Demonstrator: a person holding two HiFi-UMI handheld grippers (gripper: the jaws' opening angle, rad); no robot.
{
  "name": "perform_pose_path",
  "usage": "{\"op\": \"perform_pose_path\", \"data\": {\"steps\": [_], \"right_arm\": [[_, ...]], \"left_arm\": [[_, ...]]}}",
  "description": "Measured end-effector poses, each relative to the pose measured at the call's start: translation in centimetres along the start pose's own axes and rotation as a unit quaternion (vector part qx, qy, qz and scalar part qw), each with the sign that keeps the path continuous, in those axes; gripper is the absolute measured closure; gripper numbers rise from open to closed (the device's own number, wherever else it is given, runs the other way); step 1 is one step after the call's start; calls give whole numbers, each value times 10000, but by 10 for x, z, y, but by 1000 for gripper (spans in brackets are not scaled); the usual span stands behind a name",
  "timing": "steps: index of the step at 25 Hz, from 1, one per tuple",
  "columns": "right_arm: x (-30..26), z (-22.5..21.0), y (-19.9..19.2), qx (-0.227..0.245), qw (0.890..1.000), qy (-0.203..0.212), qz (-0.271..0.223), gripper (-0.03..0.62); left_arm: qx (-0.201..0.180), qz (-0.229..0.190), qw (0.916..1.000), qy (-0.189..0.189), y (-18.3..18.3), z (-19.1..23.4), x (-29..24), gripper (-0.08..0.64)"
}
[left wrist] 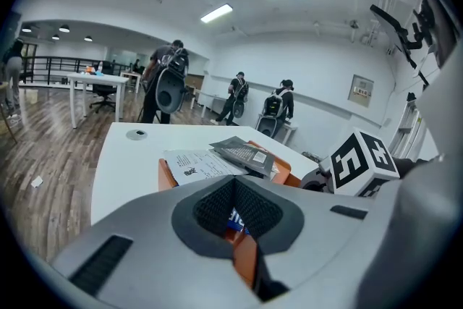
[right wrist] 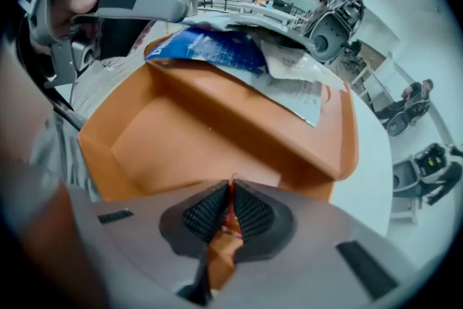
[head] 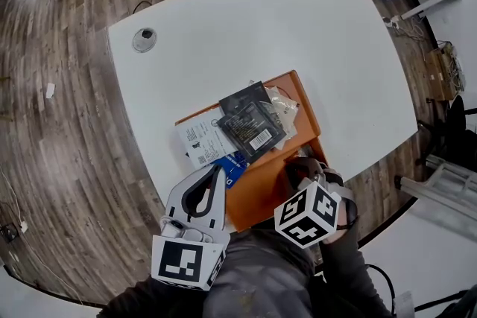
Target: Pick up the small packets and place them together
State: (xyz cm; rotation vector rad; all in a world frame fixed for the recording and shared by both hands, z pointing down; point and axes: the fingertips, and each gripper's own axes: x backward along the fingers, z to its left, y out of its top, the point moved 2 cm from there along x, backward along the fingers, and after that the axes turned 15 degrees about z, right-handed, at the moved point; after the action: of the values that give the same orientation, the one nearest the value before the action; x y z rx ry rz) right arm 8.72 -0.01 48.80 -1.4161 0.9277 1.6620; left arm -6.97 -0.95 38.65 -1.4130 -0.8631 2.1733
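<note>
Your right gripper [right wrist: 231, 188] points steeply down with its jaws pressed together on the rim of the shallow orange plastic tray [right wrist: 181, 134], at the tray's near right side. A thin orange edge is caught between the pads.

From that pinch the tray's bare floor runs away along its long axis, and every packet lies at the tray's far end. A flat blue packet [right wrist: 206, 47] is nearest and overhangs the tray's left rim. Beyond it is a white printed packet [head: 200, 139], with a black foil packet bearing a barcode label [head: 252, 123] on top. Clear packets [head: 283, 106] sit toward the tray's far right corner.

Your left gripper [head: 216, 176] is the nearer one to the heap. Its tips meet with nothing clearly between them, just beside the blue packet at the tray's left rim.

I judge that the packets are already gathered. Your right hand can steady the tray, and any further reaching falls to your left.
</note>
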Motion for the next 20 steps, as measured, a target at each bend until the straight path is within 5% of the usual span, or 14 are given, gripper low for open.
{"op": "perform_pose_path", "data": {"steps": [20], "right_arm": [[78,25,2,-365,9938,-558,-893,583]], "left_arm": [[-412,-482,9978,-172,1,-21,52,563]]}}
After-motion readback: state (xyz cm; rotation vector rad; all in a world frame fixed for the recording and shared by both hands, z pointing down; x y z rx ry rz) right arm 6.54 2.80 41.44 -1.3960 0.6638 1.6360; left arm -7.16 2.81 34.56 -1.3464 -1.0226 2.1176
